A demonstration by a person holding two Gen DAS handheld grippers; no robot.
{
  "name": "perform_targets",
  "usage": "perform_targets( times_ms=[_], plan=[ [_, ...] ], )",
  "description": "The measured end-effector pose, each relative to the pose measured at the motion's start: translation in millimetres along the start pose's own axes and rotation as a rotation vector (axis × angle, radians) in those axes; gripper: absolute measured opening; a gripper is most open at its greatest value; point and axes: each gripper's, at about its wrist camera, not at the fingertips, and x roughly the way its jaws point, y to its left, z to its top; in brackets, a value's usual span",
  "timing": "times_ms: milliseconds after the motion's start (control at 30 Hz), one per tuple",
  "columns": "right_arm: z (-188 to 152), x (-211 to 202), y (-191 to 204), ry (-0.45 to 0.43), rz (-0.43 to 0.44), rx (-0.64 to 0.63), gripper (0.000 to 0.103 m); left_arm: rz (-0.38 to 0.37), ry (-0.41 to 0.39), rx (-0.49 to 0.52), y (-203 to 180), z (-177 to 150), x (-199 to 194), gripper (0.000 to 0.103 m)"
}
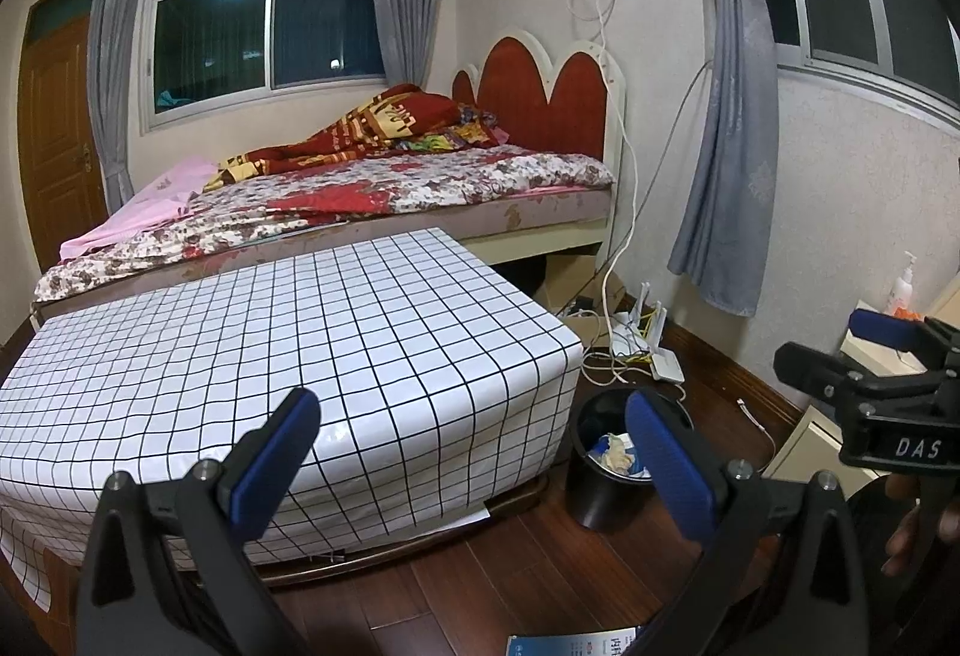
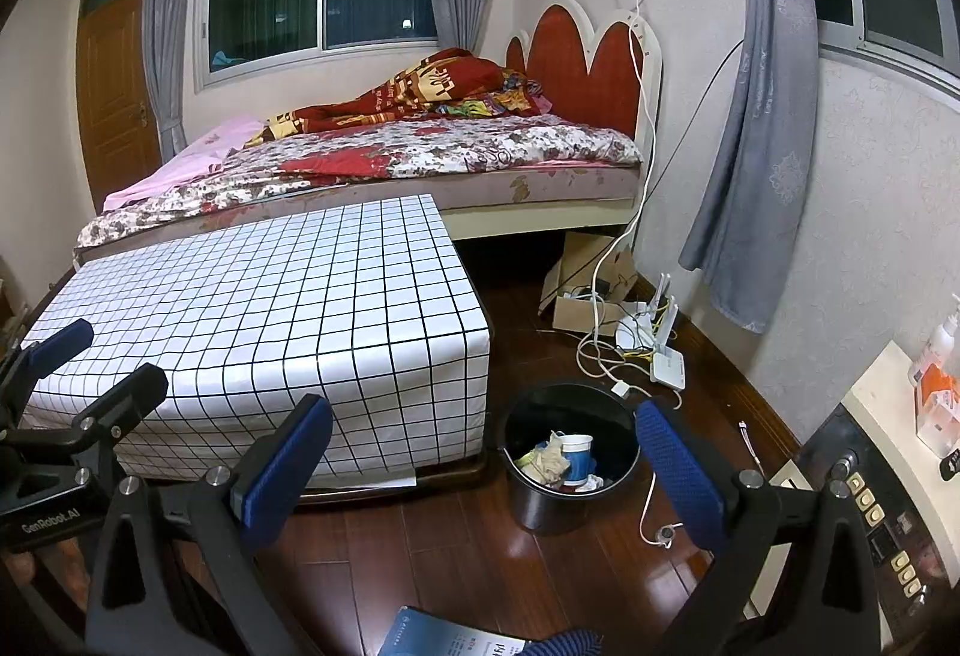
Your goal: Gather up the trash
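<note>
A black trash bin stands on the wood floor beside the checked table. Inside it lie crumpled paper and a blue-and-white paper cup. The left wrist view shows the same bin partly behind a finger. My left gripper hangs open over the table's near corner with nothing between its blue pads. My right gripper is open too, empty, its gap framing the bin from above and nearer. Each gripper appears at the edge of the other's view.
A low table with a black-and-white checked cloth stands before a bed. Cables, a white router and a cardboard box clutter the floor by the wall. A blue-and-white leaflet lies near my feet. A cabinet stands right.
</note>
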Motion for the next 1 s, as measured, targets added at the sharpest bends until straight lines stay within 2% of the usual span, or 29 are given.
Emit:
perform_targets(
  times_ms=[467, 767, 1000],
  plan=[
    [-2.0, -1.4, -1.3, -0.001, -0.002, 0.002, 0.102, -0.021, -0.001, 0.006, -2.2, 2.5, 0.2, 0.102],
    [-2.0, -2.0, -2.4, -0.001, -0.006, 0.002, 0.102, 0.029, -0.015, 0.021, 0.5, 2.5, 2.4, 0.102],
    [-0.3, -0.2, -5.7, 0.006, -0.007, 0.002, 0.102, -0.005, -0.012, 0.044, -3.9, 1.9, 2.0, 0.102]
  ],
)
